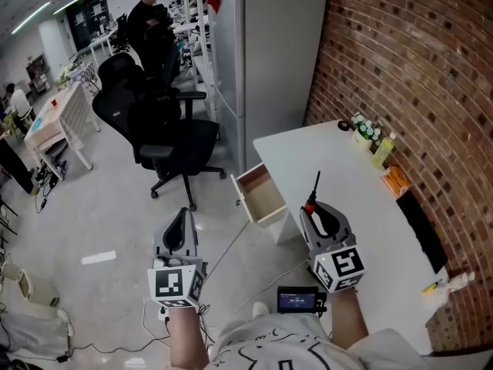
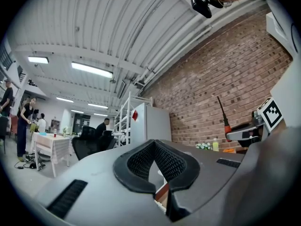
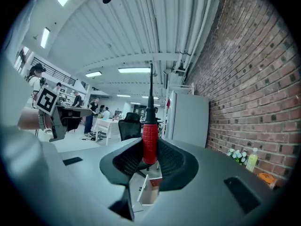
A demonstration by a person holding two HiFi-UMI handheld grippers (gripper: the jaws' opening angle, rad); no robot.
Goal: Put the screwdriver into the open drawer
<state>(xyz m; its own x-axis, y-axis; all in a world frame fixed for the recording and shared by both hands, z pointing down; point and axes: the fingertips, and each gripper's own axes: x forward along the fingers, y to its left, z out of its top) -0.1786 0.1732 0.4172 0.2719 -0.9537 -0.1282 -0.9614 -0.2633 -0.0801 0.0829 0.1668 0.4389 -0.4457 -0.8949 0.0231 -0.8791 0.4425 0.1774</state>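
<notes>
The screwdriver (image 3: 149, 142) is pinched by its red handle between the jaws of the right gripper (image 1: 314, 211); its dark shaft is pointed away from the person, above the white table (image 1: 347, 168), just beside the open drawer (image 1: 260, 196); the drawer is seen empty. The left gripper (image 1: 182, 220) is held over the floor, its jaws pressed together on nothing. Blue writing is shown on a small screen (image 1: 297, 300), too small to be read.
</notes>
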